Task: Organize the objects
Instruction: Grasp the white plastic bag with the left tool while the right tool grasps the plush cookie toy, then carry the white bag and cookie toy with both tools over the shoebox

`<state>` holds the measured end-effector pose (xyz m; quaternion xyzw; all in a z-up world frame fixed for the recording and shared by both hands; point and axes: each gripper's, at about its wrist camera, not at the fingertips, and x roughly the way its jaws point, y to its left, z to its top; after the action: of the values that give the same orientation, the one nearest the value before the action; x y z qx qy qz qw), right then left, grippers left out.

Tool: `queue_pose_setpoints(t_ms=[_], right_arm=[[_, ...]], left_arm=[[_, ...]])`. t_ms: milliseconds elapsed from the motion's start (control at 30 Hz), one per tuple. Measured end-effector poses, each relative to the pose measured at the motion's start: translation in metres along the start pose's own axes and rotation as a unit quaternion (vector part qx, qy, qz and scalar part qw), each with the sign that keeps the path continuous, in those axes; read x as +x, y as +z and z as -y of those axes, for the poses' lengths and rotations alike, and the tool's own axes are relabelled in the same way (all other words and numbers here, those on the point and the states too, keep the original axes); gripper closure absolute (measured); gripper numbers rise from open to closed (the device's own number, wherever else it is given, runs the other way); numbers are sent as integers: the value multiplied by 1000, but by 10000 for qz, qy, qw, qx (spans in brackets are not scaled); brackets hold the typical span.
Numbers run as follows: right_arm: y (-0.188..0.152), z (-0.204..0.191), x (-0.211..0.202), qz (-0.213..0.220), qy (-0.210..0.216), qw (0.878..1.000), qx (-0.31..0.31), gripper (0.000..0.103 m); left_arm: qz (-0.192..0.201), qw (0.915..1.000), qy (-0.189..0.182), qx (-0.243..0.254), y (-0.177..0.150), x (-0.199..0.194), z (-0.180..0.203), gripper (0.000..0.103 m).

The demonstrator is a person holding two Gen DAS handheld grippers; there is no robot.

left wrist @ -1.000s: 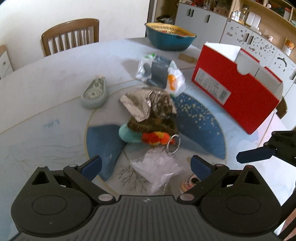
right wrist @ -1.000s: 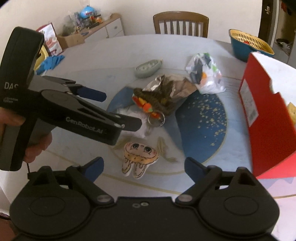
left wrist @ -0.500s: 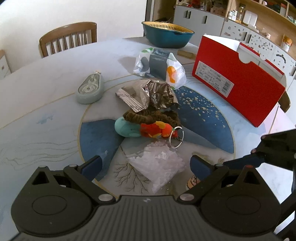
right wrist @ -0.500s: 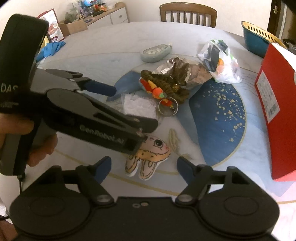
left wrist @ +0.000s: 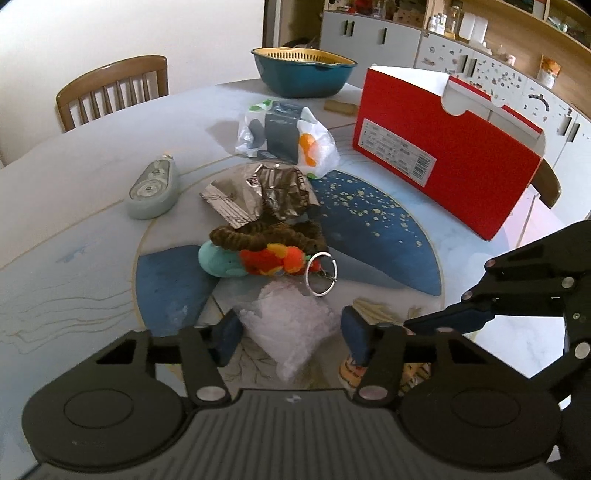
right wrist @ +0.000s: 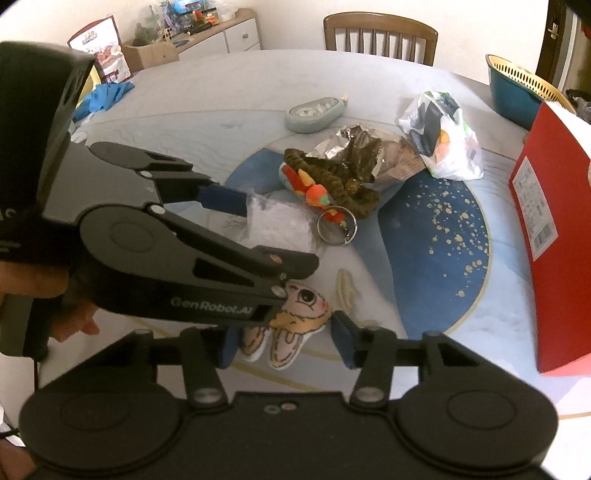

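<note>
Jaws of the left gripper [left wrist: 290, 332], lately closing, are seen pressed against a clear crinkled bag [left wrist: 295, 317]; those of the right gripper [right wrist: 282, 345] flank a bunny plush [right wrist: 291, 332] on the desk [left wrist: 74, 258], contact unclear. A red box [left wrist: 443, 162] stands nearby, contents hidden.

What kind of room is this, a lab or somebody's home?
Most likely a home dining room: a round table with wooden chairs, cabinets and shelves of household items behind it.
</note>
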<state>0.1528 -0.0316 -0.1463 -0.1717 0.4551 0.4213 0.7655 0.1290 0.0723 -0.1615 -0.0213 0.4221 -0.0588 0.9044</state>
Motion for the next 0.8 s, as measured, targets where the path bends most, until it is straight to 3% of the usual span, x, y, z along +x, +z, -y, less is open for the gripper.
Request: queue_pose_setpoints(t_ms=[233, 800], right_arm=[[-7, -1, -10, 21, -39, 9998, -195, 56], [-24, 52, -78, 309, -304, 9986, 301, 56]], left_arm=[[-56, 9995, -206, -246, 2, -6, -5, 60], [40, 9981, -310, -528, 8, -48, 8, 63]])
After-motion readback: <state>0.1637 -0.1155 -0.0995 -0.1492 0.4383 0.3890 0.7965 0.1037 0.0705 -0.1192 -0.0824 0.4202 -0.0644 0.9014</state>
